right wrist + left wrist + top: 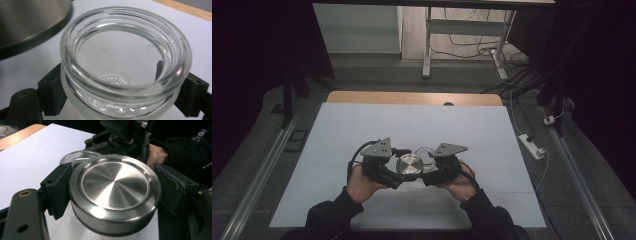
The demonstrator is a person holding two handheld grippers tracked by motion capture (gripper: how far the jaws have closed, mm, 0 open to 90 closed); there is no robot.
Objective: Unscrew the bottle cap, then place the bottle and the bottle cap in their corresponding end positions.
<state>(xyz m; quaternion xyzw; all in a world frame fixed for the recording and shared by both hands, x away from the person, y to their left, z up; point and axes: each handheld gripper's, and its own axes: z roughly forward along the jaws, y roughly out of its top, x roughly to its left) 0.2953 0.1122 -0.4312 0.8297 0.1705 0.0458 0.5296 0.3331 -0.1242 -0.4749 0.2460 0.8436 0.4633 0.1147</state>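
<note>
- High view: one white table top [362, 125] with a wooden strip along its far edge. Two hand-held grippers meet over its middle, nearer the near edge. The left gripper [396, 176] clamps one round steel lid [410, 165]. The right gripper [430, 172] holds one clear glass jar [426, 152], which sits just beyond the lid and touches or nearly touches it. A white power strip [532, 146] lies on the floor off the right edge of the table.
- Left gripper view: its two black jaws press on opposite sides of the steel lid [115, 192], holding it tilted above the white surface. The open mouth of the glass jar [77, 157] shows just behind the lid, partly hidden by it. The other hand [156, 155] and its gripper stand farther back.
- Right gripper view: its two jaws are closed around the body of the glass jar [125, 62], below the threaded neck; the mouth is open and faces up. The lid's rim [30, 22] crosses the upper left corner, close beside the jar.
</note>
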